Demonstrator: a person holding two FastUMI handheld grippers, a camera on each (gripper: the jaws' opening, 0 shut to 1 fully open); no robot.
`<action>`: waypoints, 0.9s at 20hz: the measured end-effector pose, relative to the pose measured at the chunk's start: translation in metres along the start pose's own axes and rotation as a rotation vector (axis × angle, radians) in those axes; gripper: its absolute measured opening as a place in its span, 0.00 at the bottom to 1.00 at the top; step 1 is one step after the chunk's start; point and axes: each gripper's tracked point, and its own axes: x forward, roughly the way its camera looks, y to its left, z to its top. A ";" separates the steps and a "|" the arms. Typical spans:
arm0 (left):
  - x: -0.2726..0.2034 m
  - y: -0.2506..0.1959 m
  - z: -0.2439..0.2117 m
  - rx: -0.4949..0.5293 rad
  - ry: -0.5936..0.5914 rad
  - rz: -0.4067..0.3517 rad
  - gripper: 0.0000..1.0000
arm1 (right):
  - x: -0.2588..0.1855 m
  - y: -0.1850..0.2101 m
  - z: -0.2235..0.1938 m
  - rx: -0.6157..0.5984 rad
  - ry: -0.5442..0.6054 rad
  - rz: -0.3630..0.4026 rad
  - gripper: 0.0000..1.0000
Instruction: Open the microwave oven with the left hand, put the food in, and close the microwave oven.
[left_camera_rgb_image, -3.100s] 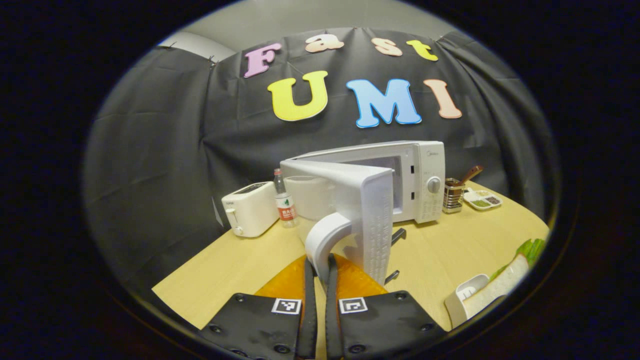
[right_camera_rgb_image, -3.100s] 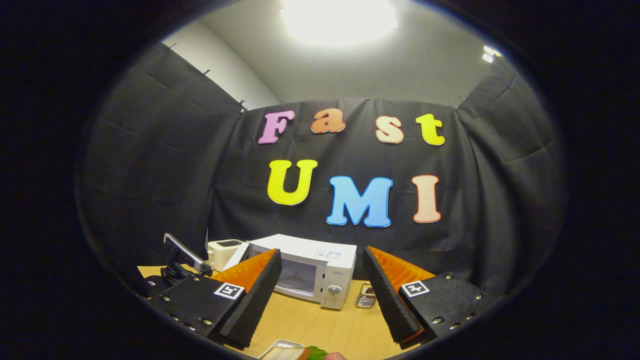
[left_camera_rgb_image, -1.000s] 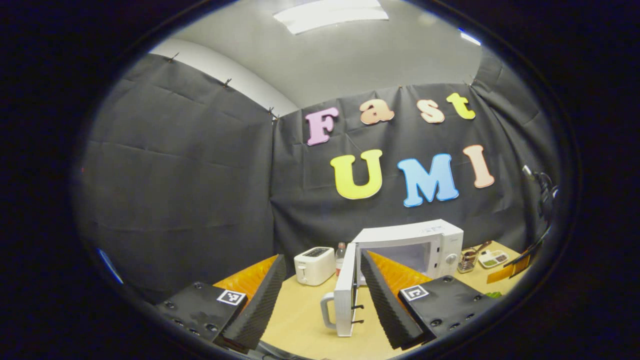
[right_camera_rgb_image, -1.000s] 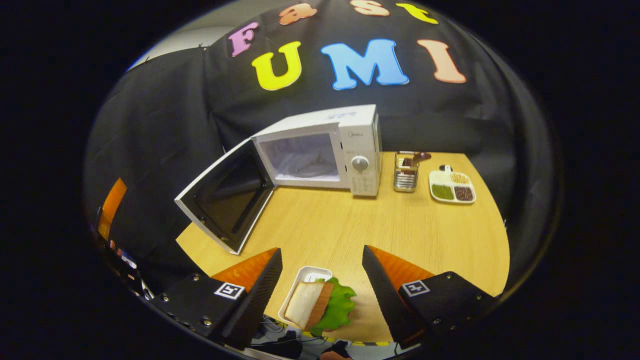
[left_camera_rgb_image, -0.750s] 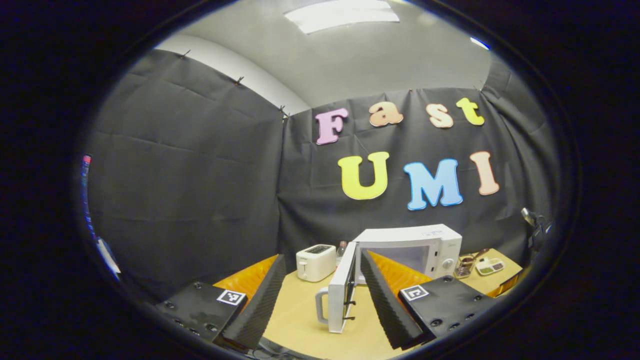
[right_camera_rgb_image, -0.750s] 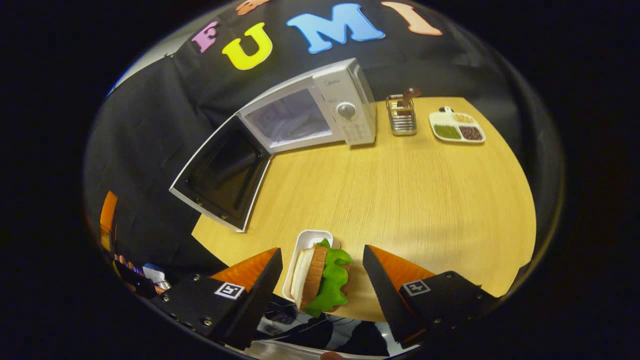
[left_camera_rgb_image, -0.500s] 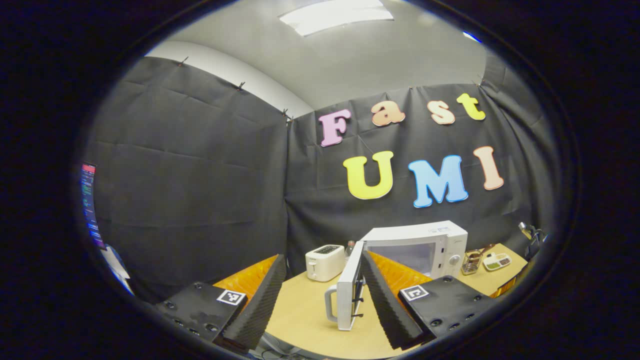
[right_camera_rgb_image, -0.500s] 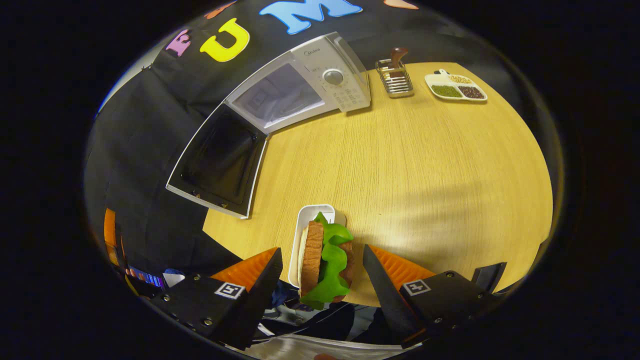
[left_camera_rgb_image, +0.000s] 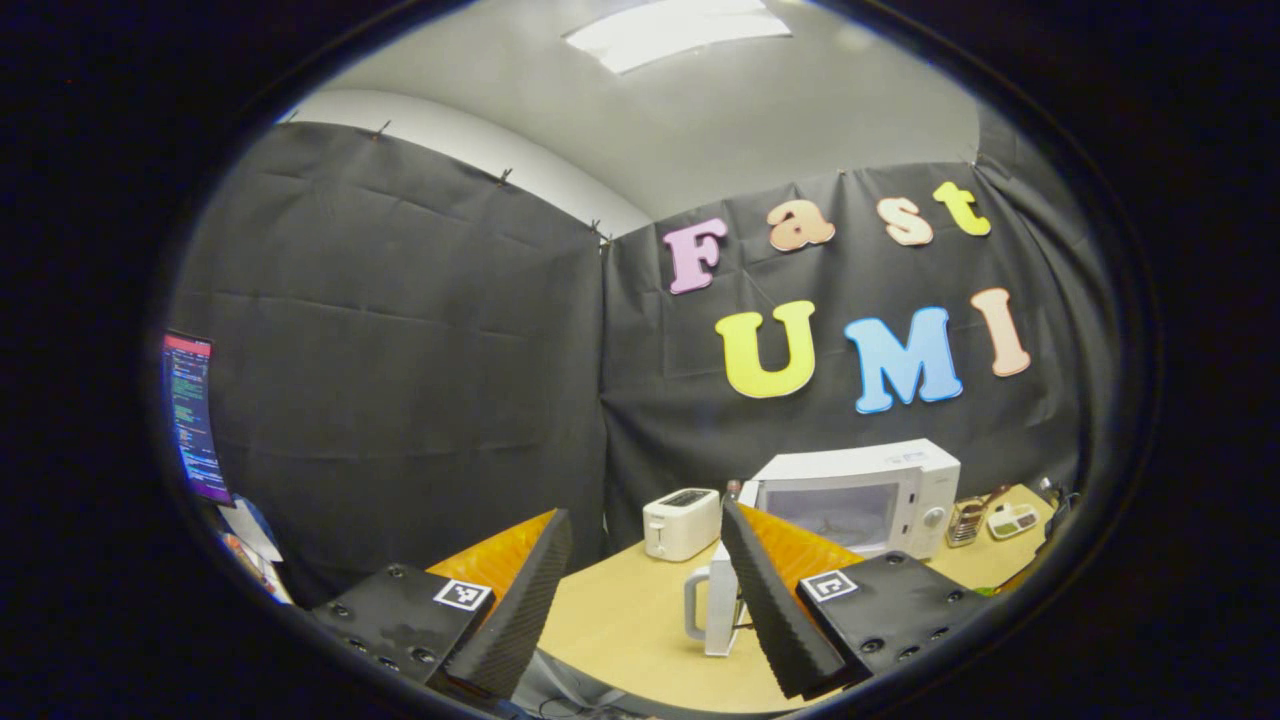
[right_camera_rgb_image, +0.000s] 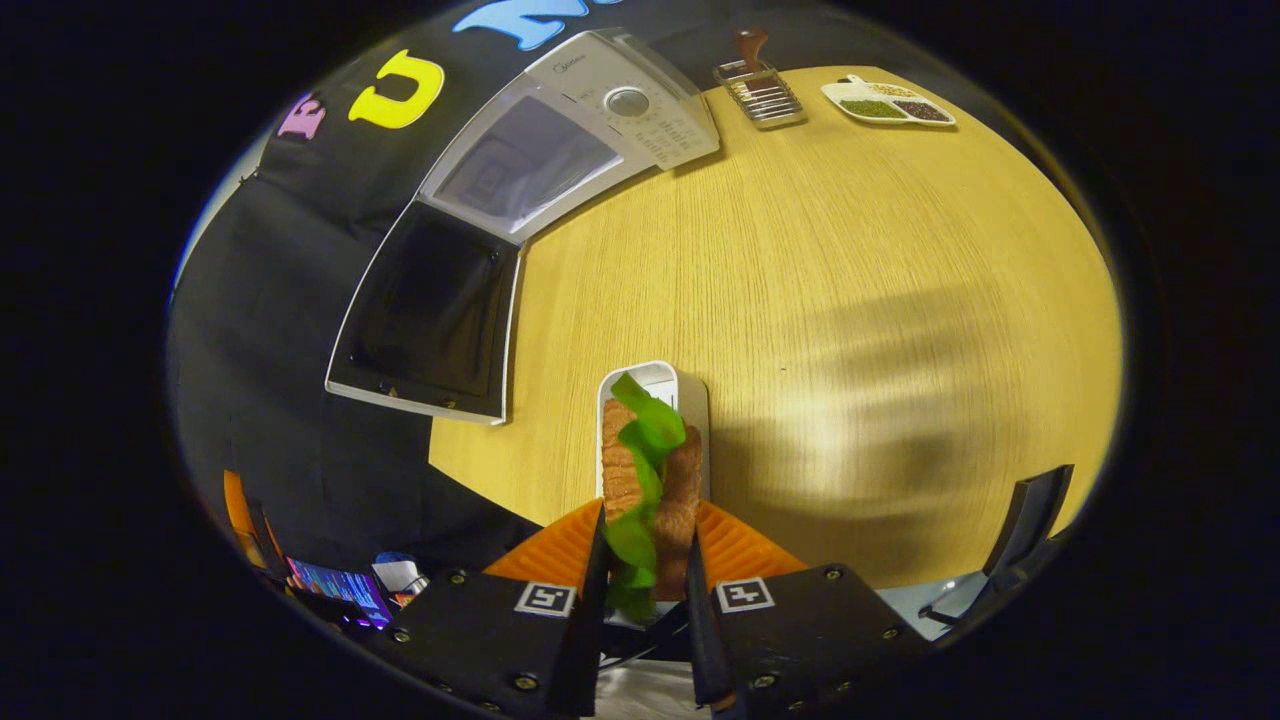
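The wooden table (right_camera_rgb_image: 850, 300) takes up most of the right gripper view, seen from above. At its upper left stands the white microwave oven (right_camera_rgb_image: 570, 130), and its door (right_camera_rgb_image: 425, 310) hangs wide open toward the left of the frame, dark inner face up. So the opening is done; loading the food and shutting the door are left.

The food is a sandwich (right_camera_rgb_image: 650, 470) with a green lettuce leaf, standing on edge in a small white tray (right_camera_rgb_image: 655, 385) at the table's near edge, low in the centre of the frame. The right gripper (right_camera_rgb_image: 645, 600) has both fingers pressed against the sandwich's two bread faces. Half a second ago those fingers stood wide apart on either side of it; now they have come together on it, and the view has tipped further downward.

In the left gripper view the left gripper (left_camera_rgb_image: 640, 590) is held back from the table, fingers spread with nothing between them. The microwave sits at lower right of that frame, a toaster (left_camera_rgb_image: 681, 523) to its left. Compared with the earlier frame this view has swung slightly left, so that more of a monitor (left_camera_rgb_image: 192, 415) shows at the left edge.
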 end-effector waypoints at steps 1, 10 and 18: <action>0.004 0.002 0.002 -0.003 -0.003 0.004 1.00 | 0.001 0.001 0.001 -0.011 0.001 0.004 0.37; 0.068 0.008 0.004 -0.023 -0.037 -0.064 1.00 | -0.012 0.066 0.064 -0.020 -0.167 0.074 0.37; 0.149 0.036 -0.006 -0.048 -0.054 -0.138 0.92 | 0.033 0.136 0.131 -0.033 -0.354 0.081 0.37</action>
